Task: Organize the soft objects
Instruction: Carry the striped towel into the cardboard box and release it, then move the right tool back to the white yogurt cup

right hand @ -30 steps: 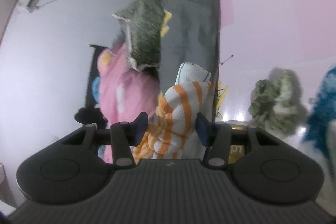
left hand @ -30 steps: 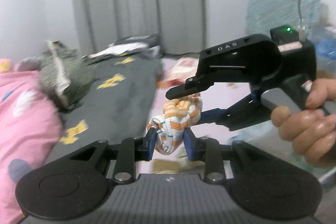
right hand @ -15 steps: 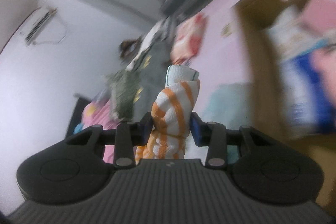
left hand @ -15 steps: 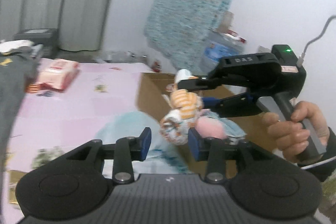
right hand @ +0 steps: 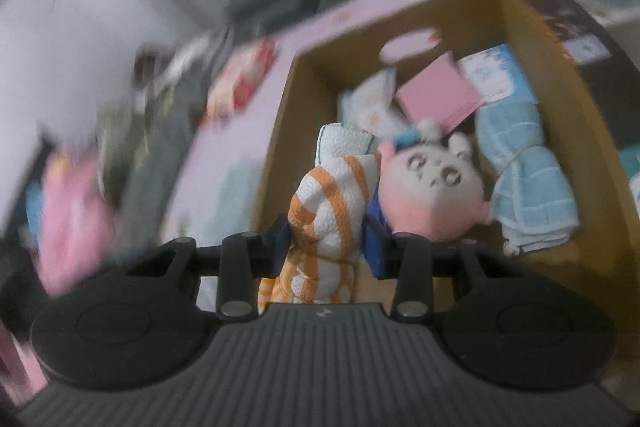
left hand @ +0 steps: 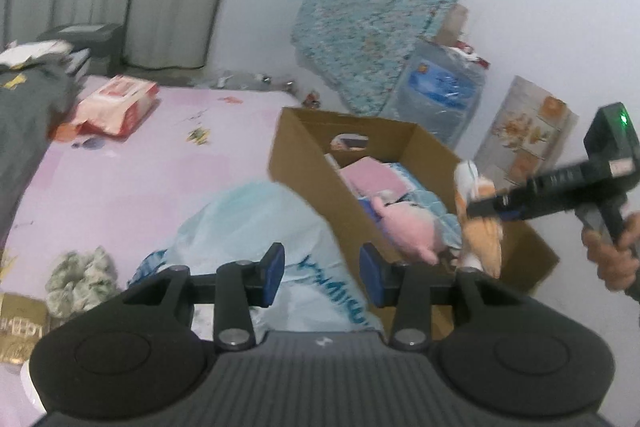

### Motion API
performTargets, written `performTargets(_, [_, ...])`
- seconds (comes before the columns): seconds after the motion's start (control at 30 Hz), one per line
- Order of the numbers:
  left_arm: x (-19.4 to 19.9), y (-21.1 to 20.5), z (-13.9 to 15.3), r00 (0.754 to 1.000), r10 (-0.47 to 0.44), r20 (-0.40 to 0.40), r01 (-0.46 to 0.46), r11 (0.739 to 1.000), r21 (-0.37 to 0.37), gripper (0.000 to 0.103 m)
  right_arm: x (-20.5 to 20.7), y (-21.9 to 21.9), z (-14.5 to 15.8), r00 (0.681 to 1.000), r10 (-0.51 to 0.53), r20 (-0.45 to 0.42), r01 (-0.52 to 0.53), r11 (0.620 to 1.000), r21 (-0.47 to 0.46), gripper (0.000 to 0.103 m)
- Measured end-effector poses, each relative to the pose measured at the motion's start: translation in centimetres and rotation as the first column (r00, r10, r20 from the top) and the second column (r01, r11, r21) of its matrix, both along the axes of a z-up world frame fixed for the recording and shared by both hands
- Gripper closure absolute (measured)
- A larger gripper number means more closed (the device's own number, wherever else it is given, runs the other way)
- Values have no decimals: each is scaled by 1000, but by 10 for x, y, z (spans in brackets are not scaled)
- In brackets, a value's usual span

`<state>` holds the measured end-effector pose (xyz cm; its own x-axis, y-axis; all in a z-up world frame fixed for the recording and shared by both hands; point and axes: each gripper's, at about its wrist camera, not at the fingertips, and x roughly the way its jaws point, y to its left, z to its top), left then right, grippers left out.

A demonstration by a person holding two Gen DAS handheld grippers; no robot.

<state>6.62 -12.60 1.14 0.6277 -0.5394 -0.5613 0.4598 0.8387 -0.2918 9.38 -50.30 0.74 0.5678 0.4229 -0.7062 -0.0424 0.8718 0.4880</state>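
A rolled white towel with orange stripes (right hand: 336, 195) sits clamped between the pads of my right gripper (right hand: 326, 247), which is shut on it. It hangs over the near end of an open cardboard box (right hand: 276, 147). In the left wrist view the same towel (left hand: 480, 243) dangles from the right gripper (left hand: 480, 211) above the box (left hand: 304, 163), with a hand on the handle. My left gripper (left hand: 322, 275) is open with nothing between its fingers, over a pale blue plastic bag (left hand: 256, 219). Inside the box lie a pink plush toy (right hand: 428, 187) and a light blue folded towel (right hand: 524, 179).
A fluffy green-white thing (left hand: 80, 277) lies on the pink sheet at the left. Farther back are a red and white packet (left hand: 116, 105) and a grey blanket (left hand: 24, 115). A blue patterned mat (left hand: 384, 7) leans on the wall behind the box.
The left gripper let go of the striped towel and opened. The right gripper closed on the towel and carried it from the bed side to above the box.
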Motion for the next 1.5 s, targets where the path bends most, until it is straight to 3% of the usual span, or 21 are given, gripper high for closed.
performTargets(0.07, [3, 4, -2, 1000, 20, -19, -20, 1000, 1, 61, 10, 21, -12, 997, 79, -27, -81, 994, -73, 65])
performTargets(0.2, [-1, 10, -4, 999, 42, -18, -41, 999, 22, 59, 27, 71, -47, 963, 236, -131, -262, 935, -238, 62])
performTargets(0.3, [-6, 17, -4, 998, 67, 1, -67, 997, 48, 58, 33, 88, -61, 945, 275, -179, -313, 917, -245, 59])
performTargets(0.43, [-7, 29, -7, 996, 94, -2, -93, 994, 60, 57, 33, 77, -54, 966, 221, -134, -245, 948, -201, 54])
performTargets(0.67, [-13, 44, -11, 992, 129, 3, -129, 988, 85, 56, 42, 49, -47, 995, 42, -86, -51, 993, -106, 53])
performTargets(0.73, [-18, 52, -11, 989, 149, 7, -149, 984, 95, 53, 45, 47, -50, 996, 8, -94, -15, 997, -76, 53])
performTargets(0.8, [-23, 59, -12, 983, 184, 10, -184, 976, 114, 43, 44, 50, -48, 996, -6, -89, 1, 999, -54, 53])
performTargets(0.87, [-29, 66, -13, 975, 220, 24, -221, 963, 153, 39, 42, 58, -41, 998, -8, -67, 5, 999, -40, 47])
performTargets(1.0, [-38, 81, -14, 960, 276, 46, -279, 935, 219, 36, 35, 79, -17, 999, 24, 27, -23, 1000, -7, 41])
performTargets(1.17, [-43, 99, -16, 942, 332, 52, -334, 909, 248, 36, 38, 118, 8, 989, 115, 96, -120, 991, 55, 38])
performTargets(1.33, [-49, 105, -26, 937, 347, 33, -341, 894, 291, 36, 42, 176, 12, 959, 264, 101, -277, 950, 143, 35])
performTargets(1.5, [-52, 112, -40, 925, 379, 29, -367, 869, 331, 37, 52, 243, -6, 917, 396, 45, -396, 892, 219, 34])
